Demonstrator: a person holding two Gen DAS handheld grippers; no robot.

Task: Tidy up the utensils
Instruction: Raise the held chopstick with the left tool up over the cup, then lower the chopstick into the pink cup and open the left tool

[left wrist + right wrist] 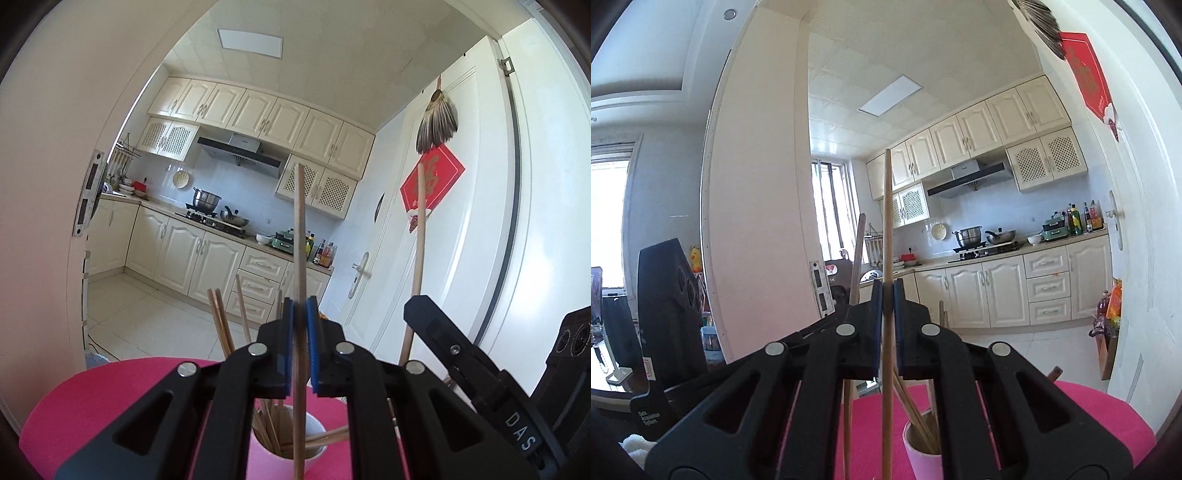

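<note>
In the left wrist view my left gripper (299, 314) is shut on an upright wooden chopstick (300, 229). Its lower end hangs over a white cup (317, 428) holding several chopsticks on the pink table (92, 398). To the right, my right gripper (415, 306) holds a second chopstick (419, 229) upright. In the right wrist view the right gripper (887, 295) is shut on that chopstick (887, 206), just left of the cup (923, 461). The left-held chopstick (857, 254) rises behind it.
Both grippers point level toward a kitchen with cream cabinets (207, 251) and a stove. An open white door (461, 221) stands on the right and a wall edge (85, 192) on the left. Bottles and a box (1108, 321) sit on the floor by the door.
</note>
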